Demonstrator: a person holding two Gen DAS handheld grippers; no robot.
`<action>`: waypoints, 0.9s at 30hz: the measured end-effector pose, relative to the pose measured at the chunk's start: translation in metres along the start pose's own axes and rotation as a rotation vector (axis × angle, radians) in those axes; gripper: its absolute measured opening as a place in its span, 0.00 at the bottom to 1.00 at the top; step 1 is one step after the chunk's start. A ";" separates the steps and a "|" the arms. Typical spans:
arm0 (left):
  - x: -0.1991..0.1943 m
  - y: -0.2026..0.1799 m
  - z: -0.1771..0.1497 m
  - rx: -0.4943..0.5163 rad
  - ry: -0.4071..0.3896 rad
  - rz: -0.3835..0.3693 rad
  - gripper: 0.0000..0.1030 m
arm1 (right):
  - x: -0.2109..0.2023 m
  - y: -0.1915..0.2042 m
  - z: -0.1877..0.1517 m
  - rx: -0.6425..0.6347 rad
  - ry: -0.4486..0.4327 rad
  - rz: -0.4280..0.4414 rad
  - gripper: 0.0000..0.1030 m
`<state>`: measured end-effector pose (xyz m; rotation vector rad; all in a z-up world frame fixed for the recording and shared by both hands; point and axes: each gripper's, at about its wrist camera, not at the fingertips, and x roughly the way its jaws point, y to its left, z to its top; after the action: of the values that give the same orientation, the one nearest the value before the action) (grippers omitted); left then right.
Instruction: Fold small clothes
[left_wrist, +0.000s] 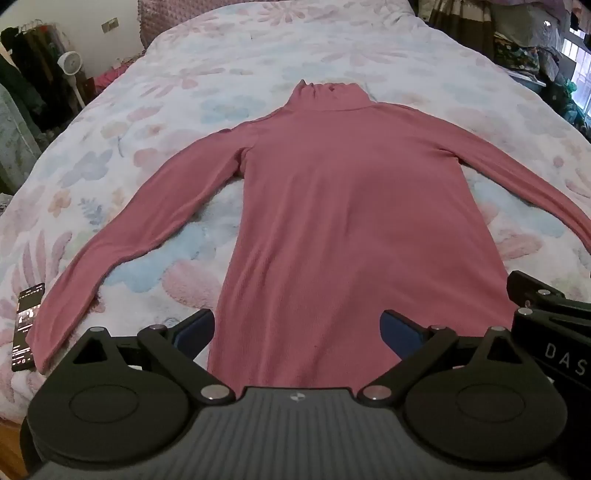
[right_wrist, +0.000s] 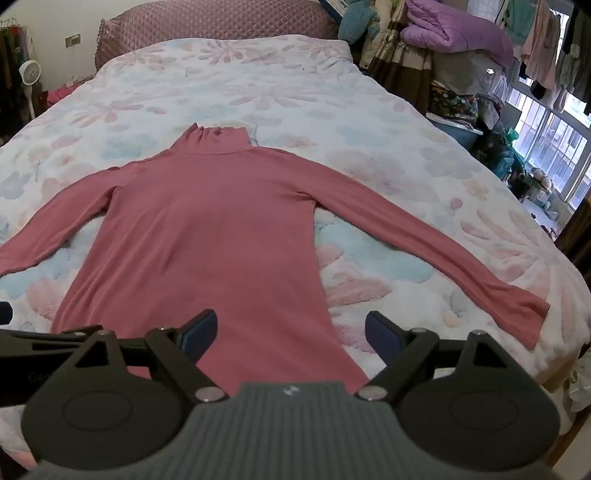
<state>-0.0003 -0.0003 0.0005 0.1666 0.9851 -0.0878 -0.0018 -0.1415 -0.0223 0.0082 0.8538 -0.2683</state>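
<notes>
both tongs, left tongs (left_wrist: 298, 328) and right tongs (right_wrist: 291, 332), spread wide and empty at bottom of frame, right over the hem. pink turtleneck (left_wrist: 347, 206) flat on bed (right_wrist: 332, 92), long axis running up-frame, collar farthest, sleeves splayed out, neither hand clearly nearer.

A dark phone (left_wrist: 27, 325) lies on the floral bedspread (left_wrist: 258, 48); a white fan (right_wrist: 29, 72) stands beyond the bed

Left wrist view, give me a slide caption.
Open left gripper above the hem of a pink turtleneck spread flat on a floral bedspread.
</notes>
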 end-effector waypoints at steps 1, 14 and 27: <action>0.000 0.000 0.000 -0.004 0.005 0.003 1.00 | 0.000 0.000 0.000 -0.002 -0.005 -0.005 0.81; 0.000 -0.001 0.002 -0.001 0.002 0.010 1.00 | -0.004 0.003 0.000 -0.002 -0.016 -0.002 0.81; -0.007 -0.002 -0.001 0.008 -0.005 0.013 1.00 | -0.003 0.001 0.000 0.000 -0.011 0.001 0.81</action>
<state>-0.0048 -0.0017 0.0054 0.1797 0.9786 -0.0800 -0.0033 -0.1397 -0.0200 0.0073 0.8426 -0.2670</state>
